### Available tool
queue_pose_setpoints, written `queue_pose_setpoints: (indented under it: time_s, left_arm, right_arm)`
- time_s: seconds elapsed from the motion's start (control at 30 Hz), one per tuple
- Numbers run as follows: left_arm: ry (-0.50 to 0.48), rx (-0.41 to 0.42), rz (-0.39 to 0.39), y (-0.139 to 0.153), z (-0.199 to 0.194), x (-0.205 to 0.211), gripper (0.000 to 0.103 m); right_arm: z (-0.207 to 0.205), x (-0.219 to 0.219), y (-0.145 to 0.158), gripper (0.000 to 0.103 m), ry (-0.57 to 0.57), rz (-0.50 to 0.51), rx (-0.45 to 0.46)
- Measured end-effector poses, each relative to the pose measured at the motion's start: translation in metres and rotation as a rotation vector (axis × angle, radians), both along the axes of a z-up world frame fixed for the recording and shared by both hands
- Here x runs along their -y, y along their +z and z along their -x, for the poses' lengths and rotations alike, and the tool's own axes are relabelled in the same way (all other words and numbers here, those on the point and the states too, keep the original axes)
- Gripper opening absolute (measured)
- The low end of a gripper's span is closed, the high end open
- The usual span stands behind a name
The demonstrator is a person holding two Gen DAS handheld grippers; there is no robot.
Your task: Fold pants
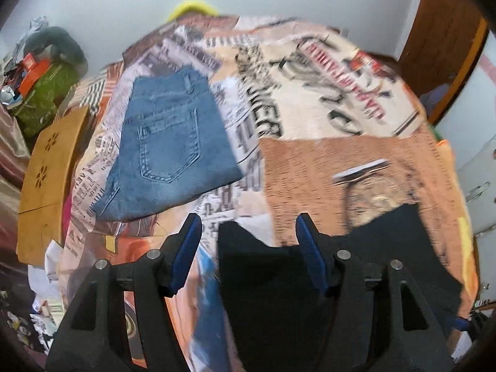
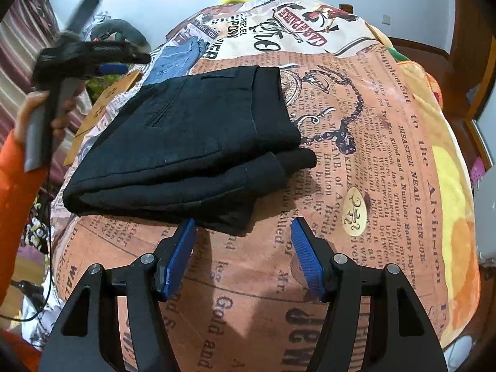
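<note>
Lying folded: black pants 1 | jeans 1 | left claw, right claw apart, empty

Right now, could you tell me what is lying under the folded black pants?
The black pants rest on the newspaper-print blanket. The blanket's print continues around them; whatever lies directly beneath the folded layers is covered.
</note>
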State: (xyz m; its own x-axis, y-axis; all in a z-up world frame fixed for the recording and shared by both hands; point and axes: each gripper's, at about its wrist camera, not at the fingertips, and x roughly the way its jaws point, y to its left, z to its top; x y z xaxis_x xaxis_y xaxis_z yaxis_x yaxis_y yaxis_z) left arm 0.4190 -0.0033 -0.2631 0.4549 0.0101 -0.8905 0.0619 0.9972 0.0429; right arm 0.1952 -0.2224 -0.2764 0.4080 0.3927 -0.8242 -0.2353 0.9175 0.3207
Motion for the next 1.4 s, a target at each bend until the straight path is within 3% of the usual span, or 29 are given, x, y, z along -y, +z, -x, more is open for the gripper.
queue_pose_setpoints:
  time_s: [0.2,0.27,0.43,0.67,1.07,1.17,1.3,1.4]
  left_arm:
    - [-0.028,-0.140,-0.090,-0.064,-0.012,-0.005,0.064]
    - [-0.022,-0.120,-0.067,-0.071,-0.001,-0.010,0.064]
    - [0.025,-0.120,0.033,-0.067,0.025,-0.029,0.065]
    - [0.055,-0.119,0.081,-0.054,0.090,-0.052,0.066]
    - [0.059,-0.097,0.213,-0.034,0.205,-0.050,0.066]
    - [0.043,-0.073,0.156,-0.026,0.220,-0.051,0.066]
    - [0.026,-0.061,0.023,-0.018,0.232,-0.058,0.066]
    - [0.023,-0.035,0.011,-0.005,0.233,-0.065,0.066]
  right_arm:
    - [-0.004,0.002,-0.001,0.062,-0.012,0.003,-0.008]
    - [-0.005,0.003,-0.001,0.062,-0.014,0.011,-0.007]
    - [-0.003,0.009,0.003,0.062,-0.043,0.032,0.010]
    - [0.004,0.023,0.020,0.062,-0.087,0.039,0.059]
    - [0.014,0.026,0.048,0.062,-0.100,0.042,0.143]
    - [0.016,0.017,0.051,0.062,-0.072,0.044,0.154]
    - [0.018,0.001,0.055,0.062,-0.025,0.052,0.179]
    - [0.019,-0.009,0.057,0.062,0.004,0.054,0.202]
